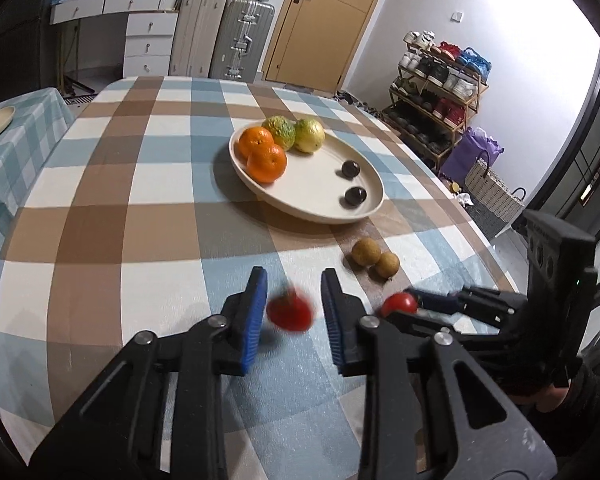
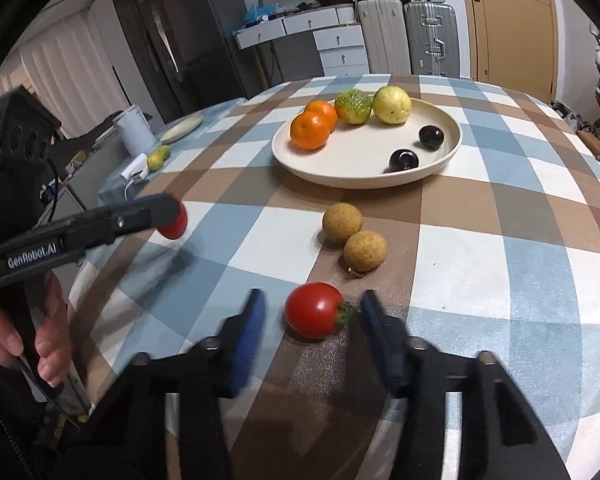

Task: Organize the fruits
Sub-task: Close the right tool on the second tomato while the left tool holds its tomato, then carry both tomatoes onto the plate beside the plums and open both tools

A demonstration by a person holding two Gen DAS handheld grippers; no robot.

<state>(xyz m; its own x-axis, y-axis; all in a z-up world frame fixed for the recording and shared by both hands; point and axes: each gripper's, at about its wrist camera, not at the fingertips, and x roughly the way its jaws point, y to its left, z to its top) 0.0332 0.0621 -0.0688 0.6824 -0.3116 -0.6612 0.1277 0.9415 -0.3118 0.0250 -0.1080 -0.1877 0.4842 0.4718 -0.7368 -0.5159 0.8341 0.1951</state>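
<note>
Two grippers over a round table with a checked blue, brown and white cloth; a cream plate sits toward the far side of it.

On the plate: two oranges touching each other, a bumpy green fruit and a yellow-green one right behind them, plus two dark plums over on the other side of the plate, a bit apart from each other.

Off the plate, on the cloth just in front of it, two small brown fruits lie touching.

The left gripper has a red tomato sitting between its blue pads; it's blurred and there's a visible gap on each side in the left wrist view, so the jaws look spread around it rather than pinching; in the right wrist view the tomato sticks out past the tip, clear above the cloth, so honestly I can't tell for sure whether it's gripped.

The right gripper is down by a second tomato that lies on the cloth near the two brown fruits; its jaws stand spread either side of it, no pad touching it; the green stem points at the right-hand pad.

A hand shows at the left edge of the right wrist view, wrapped round the left gripper's handle.
</note>
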